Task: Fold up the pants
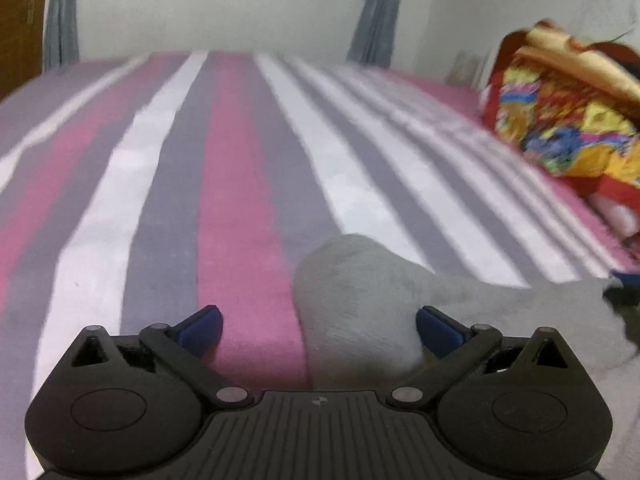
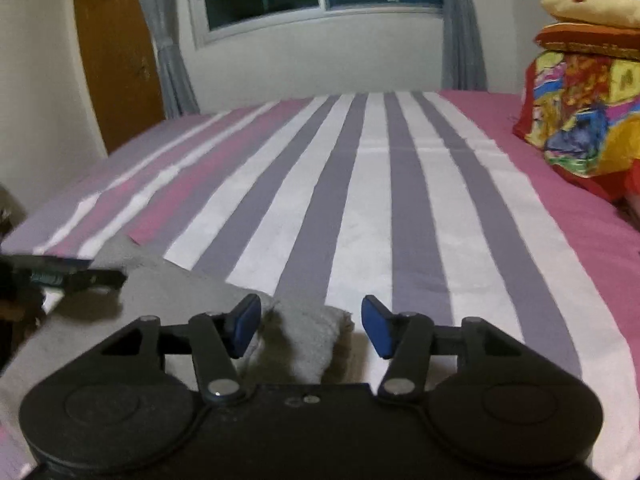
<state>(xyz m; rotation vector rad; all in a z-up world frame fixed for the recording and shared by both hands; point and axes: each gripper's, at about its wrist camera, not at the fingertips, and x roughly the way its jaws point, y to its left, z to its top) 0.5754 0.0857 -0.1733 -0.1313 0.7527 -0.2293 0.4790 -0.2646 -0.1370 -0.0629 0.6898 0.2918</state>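
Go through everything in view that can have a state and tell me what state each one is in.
Left claw: open, grey cloth between its fingers, not pinched.
Right claw: open, a bunched end of cloth between its fingers.
Grey pants: lying rumpled on the bed.
Striped bedsheet: spread fairly flat.
Colourful bedding pile: stacked at the bed's side.
Door: closed.

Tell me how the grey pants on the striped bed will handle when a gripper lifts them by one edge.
The grey pants look soft and fleecy, bunched in rounded folds, so they will probably droop rather than hold shape. That fuzzy surface should give the blue pads fair grip. They sag flat onto the striped bedsheet, so dragging may shift the sheet too.
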